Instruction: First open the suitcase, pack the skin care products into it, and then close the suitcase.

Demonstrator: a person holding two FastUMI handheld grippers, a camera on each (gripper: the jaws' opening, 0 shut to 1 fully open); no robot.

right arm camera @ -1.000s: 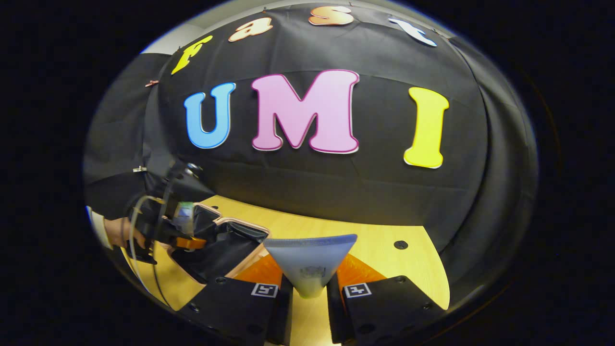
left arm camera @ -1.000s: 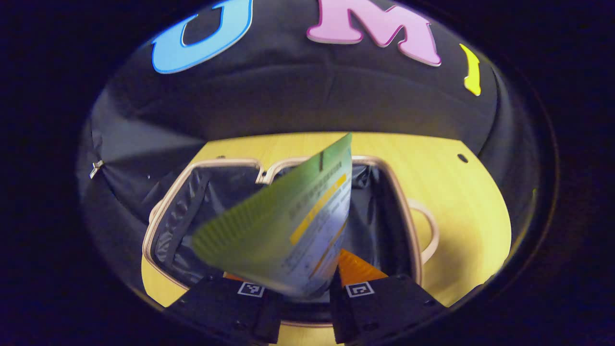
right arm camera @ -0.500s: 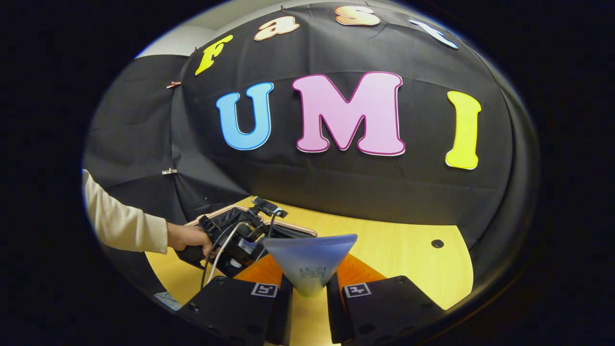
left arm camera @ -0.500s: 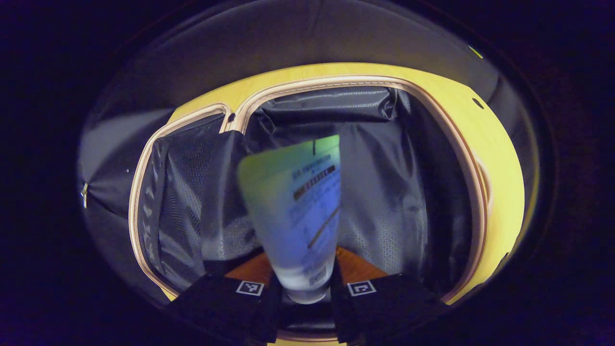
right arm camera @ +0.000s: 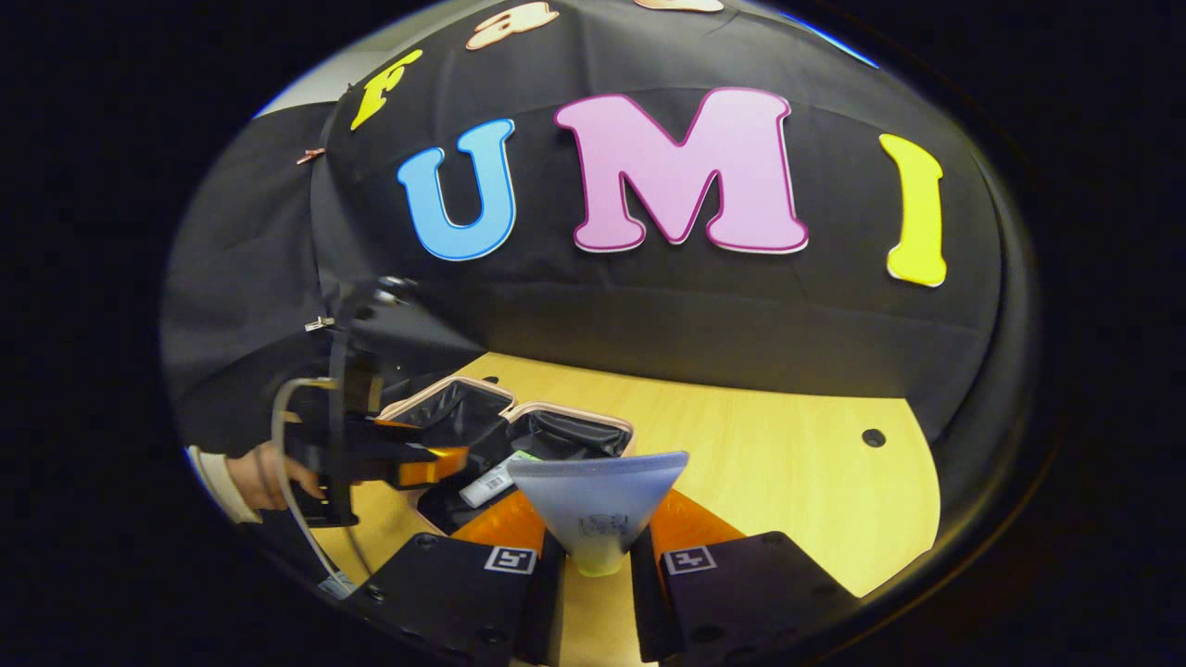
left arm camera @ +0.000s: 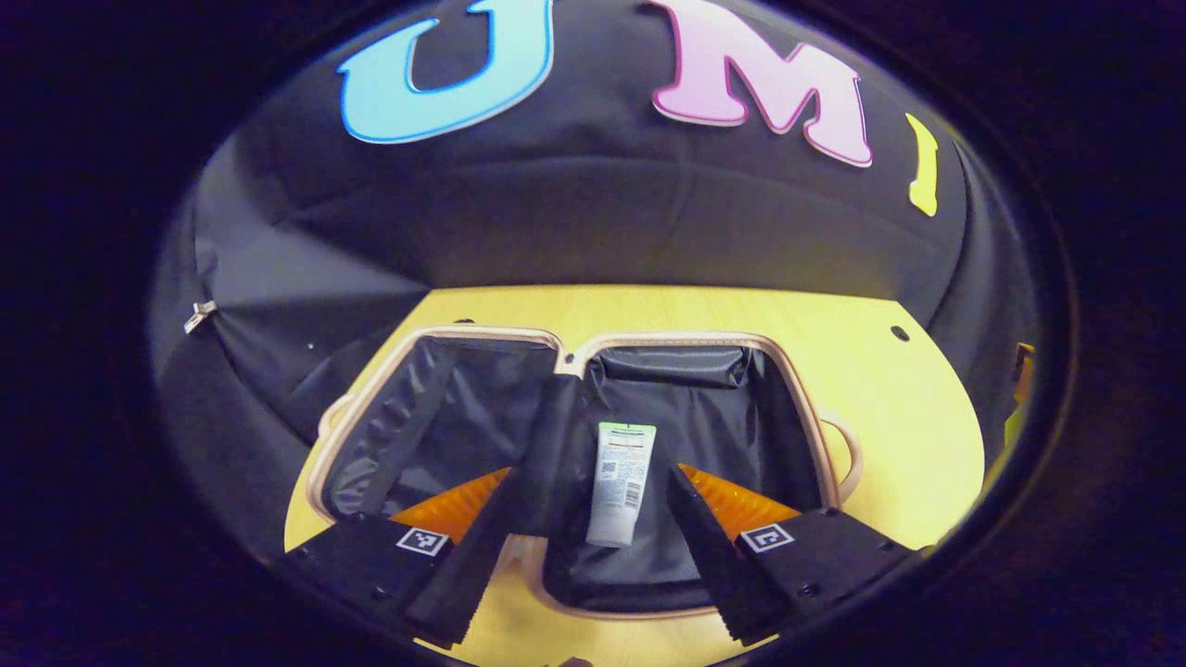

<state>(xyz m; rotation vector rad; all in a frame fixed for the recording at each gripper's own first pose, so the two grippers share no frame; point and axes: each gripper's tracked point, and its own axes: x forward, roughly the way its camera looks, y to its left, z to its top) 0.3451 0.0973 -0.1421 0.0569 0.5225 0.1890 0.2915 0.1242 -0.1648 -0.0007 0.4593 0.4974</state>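
packing is the step in hand: the suitcase (left arm camera: 593,435) lies open flat on the yellow worktop (left arm camera: 889,408), both dark-lined halves facing up, and one tube (left arm camera: 619,482) of skin care rests label-up in the right half, just beside the centre hinge. the left gripper (left arm camera: 586,547) hovers above the near edge of the case with its jaws wide apart and nothing between them, the tube lying free in the gap below. over in the right gripper view, the right gripper (right arm camera: 593,542) is clamped on a second tube, a pale one (right arm camera: 598,505), cap end pinched between the fingers and the flat crimped end fanning upward. that tube is held over bare worktop, to the right of the case and clear of it. in that same view the open suitcase (right arm camera: 519,435) sits off to the left with the first tube (right arm camera: 491,479) visible inside, and the left gripper (right arm camera: 431,463) with the hand (right arm camera: 264,474) holding it poised at its near-left side. next move, by my reading: carry the pale tube left over the open half, lower it beside the first and let go, with the left gripper keeping out of the way. whether more products wait elsewhere, i can't tell. closing the lid comes only after that.
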